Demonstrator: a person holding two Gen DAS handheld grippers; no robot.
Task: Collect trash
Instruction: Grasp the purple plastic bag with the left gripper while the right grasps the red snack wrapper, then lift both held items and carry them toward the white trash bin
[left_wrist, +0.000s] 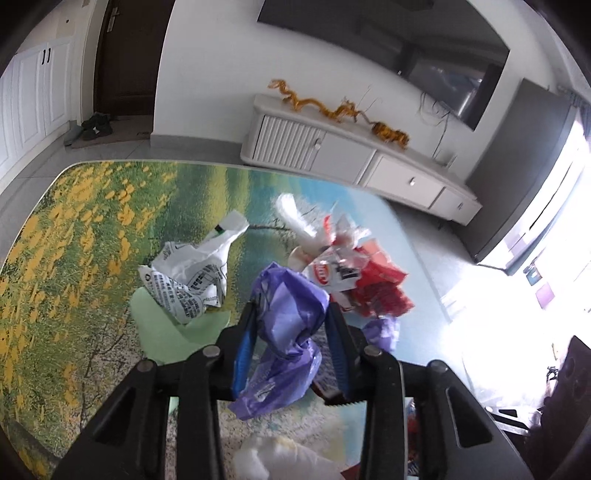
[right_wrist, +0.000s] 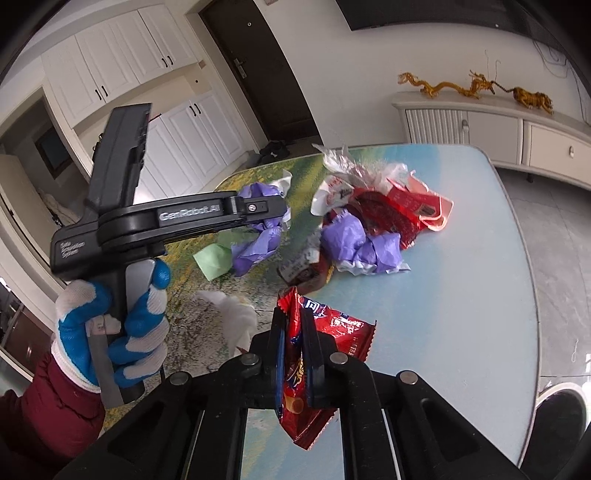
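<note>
1. The left gripper (left_wrist: 291, 314) has its fingers clamped on a crumpled purple plastic bag (left_wrist: 286, 325) — the bag bulges between both pads and hangs below them, above the bench (left_wrist: 74, 229).
2. The right gripper (right_wrist: 293, 325) has its fingers together on a red snack wrapper (right_wrist: 321, 328), pinched upright at the near edge.
3. More trash lies far on the bench: a white printed bag (left_wrist: 192, 273), red packets (right_wrist: 399, 210).
4. A gloved hand (right_wrist: 110, 325) grips the left gripper's handle — the gripper reaches right, tilted down.
</note>
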